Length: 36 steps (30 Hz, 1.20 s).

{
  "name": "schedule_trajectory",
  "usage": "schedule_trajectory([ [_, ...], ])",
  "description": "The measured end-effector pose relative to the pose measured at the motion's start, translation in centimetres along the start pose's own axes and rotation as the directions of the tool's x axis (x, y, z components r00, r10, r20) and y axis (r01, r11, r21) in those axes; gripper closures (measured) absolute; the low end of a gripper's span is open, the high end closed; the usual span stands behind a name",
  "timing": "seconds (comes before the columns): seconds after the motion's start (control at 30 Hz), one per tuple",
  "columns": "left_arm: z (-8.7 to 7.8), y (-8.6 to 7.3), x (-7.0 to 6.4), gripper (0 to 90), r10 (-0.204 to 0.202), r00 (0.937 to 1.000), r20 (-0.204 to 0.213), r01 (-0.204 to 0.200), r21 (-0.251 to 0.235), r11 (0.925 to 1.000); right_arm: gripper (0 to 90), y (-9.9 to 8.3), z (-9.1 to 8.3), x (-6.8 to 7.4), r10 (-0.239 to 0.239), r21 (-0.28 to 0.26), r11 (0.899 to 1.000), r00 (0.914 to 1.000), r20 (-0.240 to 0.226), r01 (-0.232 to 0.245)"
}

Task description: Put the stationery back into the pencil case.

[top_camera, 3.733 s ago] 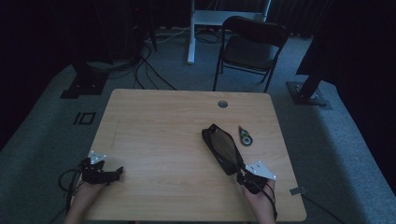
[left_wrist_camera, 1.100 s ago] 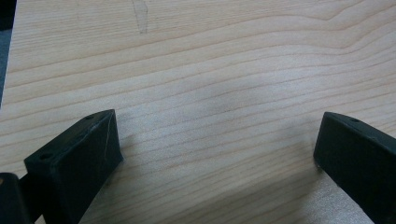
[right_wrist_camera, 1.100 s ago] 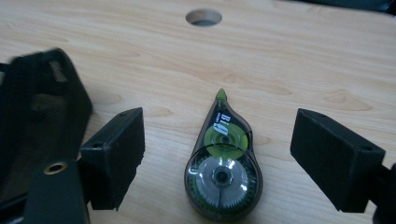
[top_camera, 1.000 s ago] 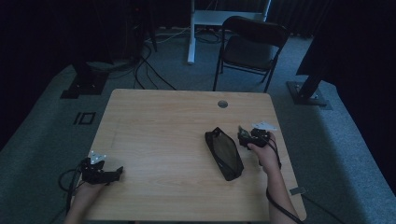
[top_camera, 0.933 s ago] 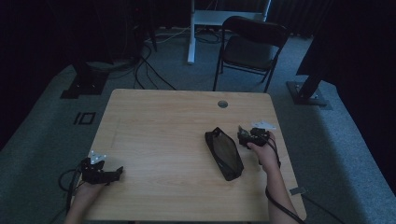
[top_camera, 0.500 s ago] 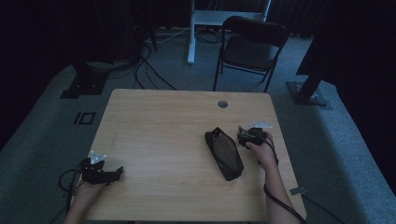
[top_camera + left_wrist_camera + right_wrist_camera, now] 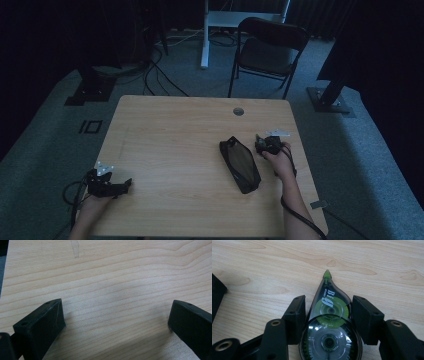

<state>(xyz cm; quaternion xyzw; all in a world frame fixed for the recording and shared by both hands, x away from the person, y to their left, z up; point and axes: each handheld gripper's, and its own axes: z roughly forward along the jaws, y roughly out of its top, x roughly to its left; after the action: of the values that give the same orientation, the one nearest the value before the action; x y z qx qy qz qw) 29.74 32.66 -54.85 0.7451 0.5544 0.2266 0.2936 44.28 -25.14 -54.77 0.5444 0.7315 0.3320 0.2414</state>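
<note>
A teardrop-shaped correction tape roller (image 7: 329,327) with a smoky clear shell, green reel and green tip lies flat on the wooden table (image 7: 175,135). My right gripper (image 7: 328,315) has a jaw pressed against each side of it. In the high view that gripper (image 7: 263,145) sits right of a black zip pouch (image 7: 240,164) lying lengthwise. My left gripper (image 7: 122,186) rests at the table's front left corner. It is open, its jaws (image 7: 116,320) wide apart over bare wood.
A round cable hole (image 7: 238,111) is near the table's far edge. Behind the table stand a folding chair (image 7: 267,52), a white desk leg (image 7: 205,35) and loose floor cables (image 7: 150,75). The pouch's corner (image 7: 217,295) shows at the left of the right gripper view.
My right gripper has moved from the table's front edge, by the pouch's near end, to the roller beside the pouch, and has held there for the last second. The left gripper stayed still.
</note>
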Motion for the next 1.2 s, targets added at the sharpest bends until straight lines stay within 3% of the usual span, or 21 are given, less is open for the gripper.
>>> schedule_trajectory([
  [0.2,0.0,0.0,0.0,0.7,0.0,1.0,0.0,0.0,0.0,1.0,49.1,0.3,-0.5,0.3,-0.003,0.039,0.999,0.9997,-0.024,0.004],
  [0.53,0.0,0.0,0.0,0.7,0.0,1.0,0.0,0.0,0.0,1.0,49.6,1.2,-2.4,0.2,-0.006,0.033,0.999,1.0,-0.006,0.006],
  [0.87,0.0,0.0,0.0,0.7,0.0,1.0,0.0,0.0,0.0,1.0,49.7,2.6,-4.7,0.2,0.01,-0.042,0.999,0.9999,-0.006,-0.01],
  [1.2,0.0,0.0,0.0,0.7,0.0,1.0,0.0,0.0,0.0,1.0,49.8,3.2,-7.0,0.8,-0.008,-0.071,0.997,1.0,-0.003,0.007],
])
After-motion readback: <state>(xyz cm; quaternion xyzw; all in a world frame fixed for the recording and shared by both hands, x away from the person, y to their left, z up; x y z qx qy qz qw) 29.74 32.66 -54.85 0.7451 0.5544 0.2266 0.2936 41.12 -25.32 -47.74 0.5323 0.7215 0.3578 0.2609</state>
